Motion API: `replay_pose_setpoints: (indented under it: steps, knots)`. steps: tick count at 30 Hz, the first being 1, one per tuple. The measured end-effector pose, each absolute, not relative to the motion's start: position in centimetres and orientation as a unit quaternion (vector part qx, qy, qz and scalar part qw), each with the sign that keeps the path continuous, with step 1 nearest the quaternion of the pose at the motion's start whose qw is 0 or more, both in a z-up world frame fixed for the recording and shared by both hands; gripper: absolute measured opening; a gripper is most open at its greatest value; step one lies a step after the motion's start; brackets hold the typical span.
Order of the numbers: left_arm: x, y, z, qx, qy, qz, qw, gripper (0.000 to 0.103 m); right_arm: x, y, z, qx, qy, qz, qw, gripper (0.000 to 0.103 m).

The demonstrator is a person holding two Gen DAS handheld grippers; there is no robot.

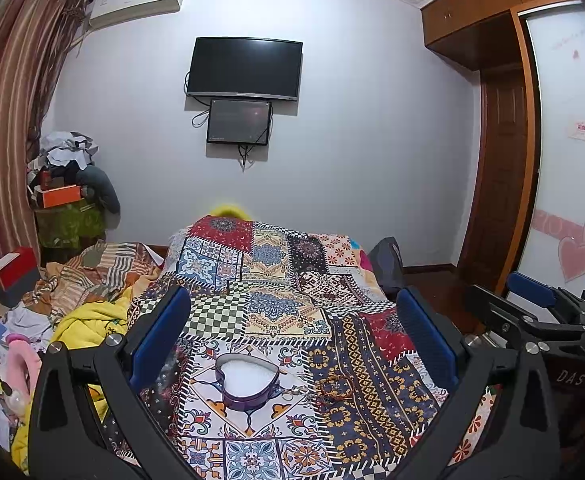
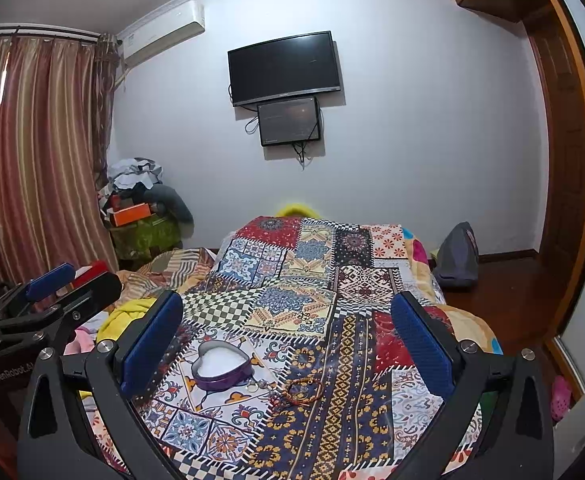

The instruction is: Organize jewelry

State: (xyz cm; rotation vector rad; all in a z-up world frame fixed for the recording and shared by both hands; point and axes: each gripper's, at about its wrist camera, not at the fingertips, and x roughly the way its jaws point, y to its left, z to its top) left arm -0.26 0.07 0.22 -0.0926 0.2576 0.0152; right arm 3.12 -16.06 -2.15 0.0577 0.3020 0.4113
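Bed (image 1: pixel 276 280), patchwork-covered, carries everything. Left hand-held gripper (image 1: pixel 292 332) and right hand-held gripper (image 2: pixel 288 332): both spread wide, holding nothing, above the cover. Heart-shaped box (image 2: pixel 221 364), open, white-lined. Beaded bracelet (image 2: pixel 303 390) just right of it; small ring-like pieces (image 2: pixel 258 386) between. Risk: busy pattern hides beads, soft cover gives, pinch snags cloth.

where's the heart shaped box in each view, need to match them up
Left wrist view: the heart-shaped box sits low and centre on the patchwork cover, between the left gripper fingers.
Right wrist view: the box is low and left of centre, near the right gripper left finger.
Shared landmark: the beaded bracelet lies just right of the box in both.
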Motion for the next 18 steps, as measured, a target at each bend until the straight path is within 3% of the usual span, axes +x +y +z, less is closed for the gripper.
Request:
replay_pose_setpoints:
  steps: [18]
  knots:
    - [-0.37,0.14,0.07,-0.047,0.125,0.009,0.991,0.103,2.92,-15.99,-1.82,0.027,0.151,0.204,0.967,0.103]
